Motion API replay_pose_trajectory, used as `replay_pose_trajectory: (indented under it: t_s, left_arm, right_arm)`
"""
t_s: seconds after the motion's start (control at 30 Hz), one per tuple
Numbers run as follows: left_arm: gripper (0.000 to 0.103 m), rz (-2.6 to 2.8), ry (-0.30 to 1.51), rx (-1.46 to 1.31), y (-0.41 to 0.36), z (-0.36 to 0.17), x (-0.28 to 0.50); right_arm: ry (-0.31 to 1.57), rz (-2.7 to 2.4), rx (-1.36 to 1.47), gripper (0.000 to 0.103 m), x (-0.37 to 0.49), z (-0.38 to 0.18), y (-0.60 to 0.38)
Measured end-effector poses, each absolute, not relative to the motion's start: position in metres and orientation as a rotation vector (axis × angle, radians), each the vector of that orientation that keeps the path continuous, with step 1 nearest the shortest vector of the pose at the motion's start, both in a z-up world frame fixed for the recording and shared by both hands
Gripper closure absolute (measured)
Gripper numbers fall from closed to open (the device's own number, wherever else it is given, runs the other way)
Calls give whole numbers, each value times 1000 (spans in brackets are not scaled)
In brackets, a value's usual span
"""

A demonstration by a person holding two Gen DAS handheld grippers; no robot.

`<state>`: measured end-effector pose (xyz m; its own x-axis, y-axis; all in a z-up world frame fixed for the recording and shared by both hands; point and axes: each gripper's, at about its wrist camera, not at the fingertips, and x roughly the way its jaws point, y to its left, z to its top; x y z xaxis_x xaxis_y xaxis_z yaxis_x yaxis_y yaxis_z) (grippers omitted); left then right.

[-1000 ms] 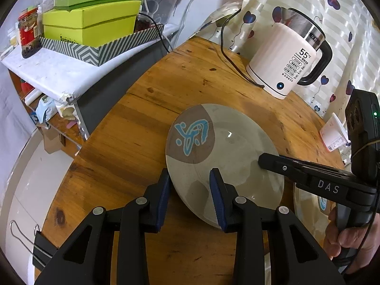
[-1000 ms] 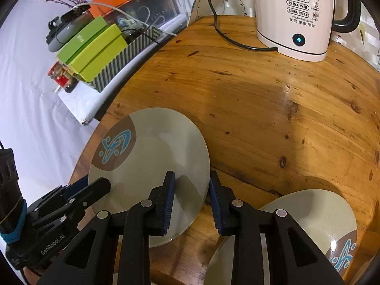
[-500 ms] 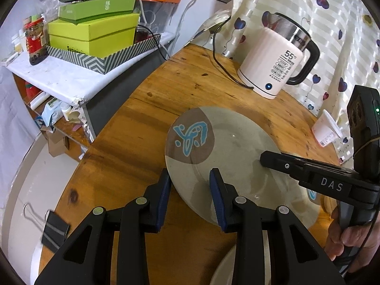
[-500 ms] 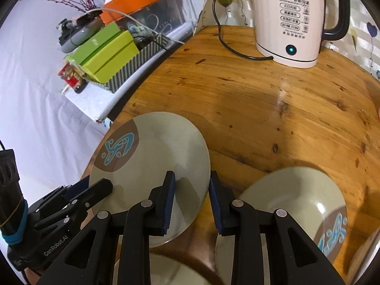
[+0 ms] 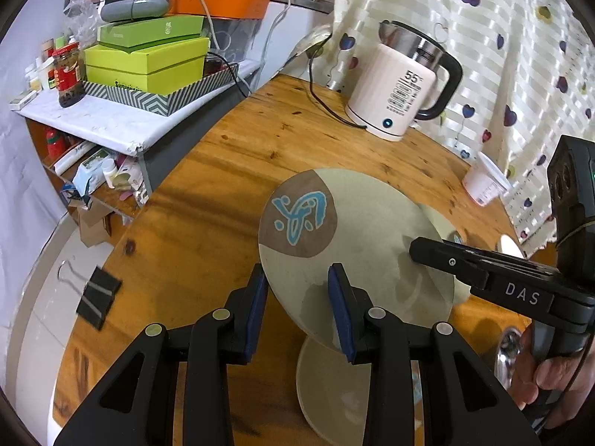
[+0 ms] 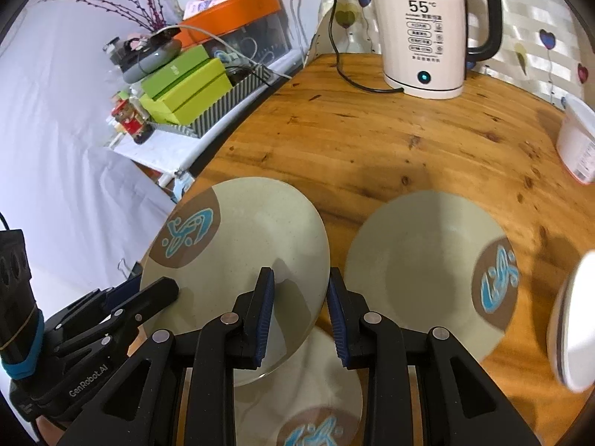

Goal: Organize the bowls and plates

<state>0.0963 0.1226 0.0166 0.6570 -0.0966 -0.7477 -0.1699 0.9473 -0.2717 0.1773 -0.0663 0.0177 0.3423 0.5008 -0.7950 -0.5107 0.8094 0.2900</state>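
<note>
- Lower centre: the left gripper [image 5: 297, 301] and right gripper [image 6: 300, 308] each pinch opposite rim edges of a round beige plate [image 6: 238, 256] with a brown patch bearing a blue squiggle, held above the round wooden table [image 6: 390, 141].
- Beneath and right lie two matching plates [image 6: 420, 271].
- Gripper bodies read "DAS" and "GenRobot.AI".
- Far top: white electric kettle [image 6: 424, 37] showing "55°C".

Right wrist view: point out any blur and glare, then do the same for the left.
Right wrist view: white object at right edge smeared by blur; faint sheen on the table. Left wrist view: sharp, fisheye bends the table edge; bright glint beside the held plate.
</note>
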Motion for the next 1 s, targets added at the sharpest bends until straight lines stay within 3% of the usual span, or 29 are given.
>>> replay_pose_trajectory:
  t_s: [1.0]
  left_arm:
    - [68, -2, 941, -249, 70, -15, 47]
  right_arm:
    - [1041, 570, 38, 75, 107, -26, -119]
